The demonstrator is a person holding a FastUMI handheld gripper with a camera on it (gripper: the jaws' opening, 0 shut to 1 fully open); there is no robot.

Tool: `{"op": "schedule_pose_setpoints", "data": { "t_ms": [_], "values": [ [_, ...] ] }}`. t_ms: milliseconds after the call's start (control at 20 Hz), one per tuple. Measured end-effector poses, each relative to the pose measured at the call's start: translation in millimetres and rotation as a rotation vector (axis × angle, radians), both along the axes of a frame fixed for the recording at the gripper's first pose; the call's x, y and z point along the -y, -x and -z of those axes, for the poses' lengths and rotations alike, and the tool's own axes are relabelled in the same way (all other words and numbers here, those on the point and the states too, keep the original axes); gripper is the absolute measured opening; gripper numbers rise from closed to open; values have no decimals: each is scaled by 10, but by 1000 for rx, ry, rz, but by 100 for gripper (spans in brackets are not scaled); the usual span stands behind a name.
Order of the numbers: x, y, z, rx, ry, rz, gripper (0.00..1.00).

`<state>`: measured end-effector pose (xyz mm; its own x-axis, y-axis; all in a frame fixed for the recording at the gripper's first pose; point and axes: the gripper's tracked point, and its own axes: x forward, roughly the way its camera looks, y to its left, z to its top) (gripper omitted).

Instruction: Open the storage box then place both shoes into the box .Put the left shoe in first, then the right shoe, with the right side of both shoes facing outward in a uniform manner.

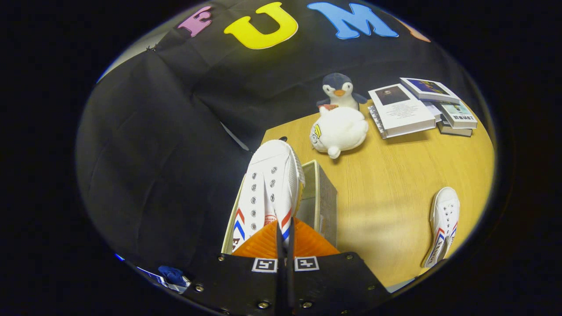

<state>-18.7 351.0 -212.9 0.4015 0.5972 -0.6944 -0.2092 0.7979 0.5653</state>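
Wooden worktop (395, 184) before black cloth. Hand-held gripper (284, 239) clenched on one shoe's (268, 184) rear edge, over the open storage box (322, 197). Second shoe (443, 224) lies well apart. Lower slowly, right side outward, release only once seated.

A staged recording booth rather than a lived-in room: black cloth (175, 145) hangs as the wall from about nine o'clock round to one. Against it stands a wooden tabletop (395, 184) dressed with household props. A plush penguin (339, 90) and a white plush toy (340, 130) sit at twelve o'clock, and a stack of books (417, 107) (covers too small to make out) lies at two o'clock.
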Motion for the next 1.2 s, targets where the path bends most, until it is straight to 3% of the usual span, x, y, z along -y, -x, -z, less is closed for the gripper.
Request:
{"op": "schedule_pose_setpoints", "data": {
  "t_ms": [550,1200],
  "values": [
    [-674,138,338,-24,42,-56,0],
    [-828,334,891,-114,116,-18,0]
  ]
}}
